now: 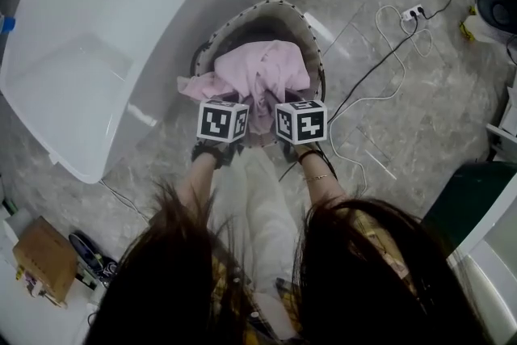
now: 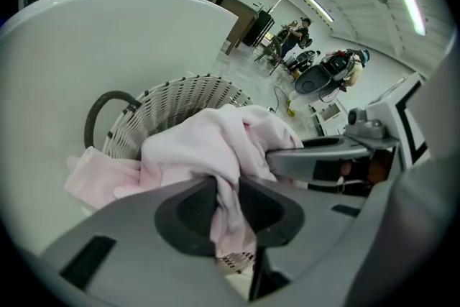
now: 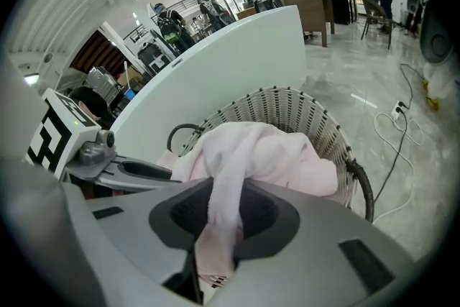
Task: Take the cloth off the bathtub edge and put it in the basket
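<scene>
Jaws of left gripper and right gripper pinch crumpled pale-pink cloth over wicker basket.

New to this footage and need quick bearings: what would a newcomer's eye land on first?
The crumpled pale pink cloth, bunched over the round woven wicker basket on the grey marble floor, stands out. The left gripper and right gripper each pinch a fold of it. A glossy white bathtub fills the head view's upper left.
</scene>
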`<state>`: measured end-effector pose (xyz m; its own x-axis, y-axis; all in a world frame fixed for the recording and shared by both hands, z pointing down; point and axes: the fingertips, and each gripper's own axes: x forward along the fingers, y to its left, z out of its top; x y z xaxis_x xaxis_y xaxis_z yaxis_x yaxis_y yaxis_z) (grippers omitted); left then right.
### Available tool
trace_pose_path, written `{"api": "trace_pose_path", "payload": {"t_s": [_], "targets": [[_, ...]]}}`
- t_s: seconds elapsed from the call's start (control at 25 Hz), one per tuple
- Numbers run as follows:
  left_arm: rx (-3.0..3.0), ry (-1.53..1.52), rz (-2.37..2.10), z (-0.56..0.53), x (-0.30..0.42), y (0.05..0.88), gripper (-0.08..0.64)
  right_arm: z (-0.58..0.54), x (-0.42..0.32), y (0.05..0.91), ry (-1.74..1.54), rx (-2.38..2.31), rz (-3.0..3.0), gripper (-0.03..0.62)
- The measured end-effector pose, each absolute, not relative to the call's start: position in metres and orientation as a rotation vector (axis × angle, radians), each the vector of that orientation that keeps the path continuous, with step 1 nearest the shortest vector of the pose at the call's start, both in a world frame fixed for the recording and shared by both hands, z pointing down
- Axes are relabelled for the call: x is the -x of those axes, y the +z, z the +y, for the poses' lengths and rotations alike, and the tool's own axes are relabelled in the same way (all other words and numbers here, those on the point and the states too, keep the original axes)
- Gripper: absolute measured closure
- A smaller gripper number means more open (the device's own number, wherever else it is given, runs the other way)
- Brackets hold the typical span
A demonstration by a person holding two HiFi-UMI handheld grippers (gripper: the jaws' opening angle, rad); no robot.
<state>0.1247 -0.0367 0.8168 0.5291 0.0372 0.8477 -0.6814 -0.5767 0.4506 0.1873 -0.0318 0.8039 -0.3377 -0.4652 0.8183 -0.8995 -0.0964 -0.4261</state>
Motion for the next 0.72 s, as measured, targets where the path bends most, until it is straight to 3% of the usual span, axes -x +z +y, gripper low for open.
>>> {"api": "trace_pose_path", "payload": {"t_s": [0.72], "targets": [[-1.937,1.239,-0.510,-0.058,-0.117,0.849,0.474,-0.050,-0.181,0.837,1.353,-1.409,-1.727,0.474]]}}
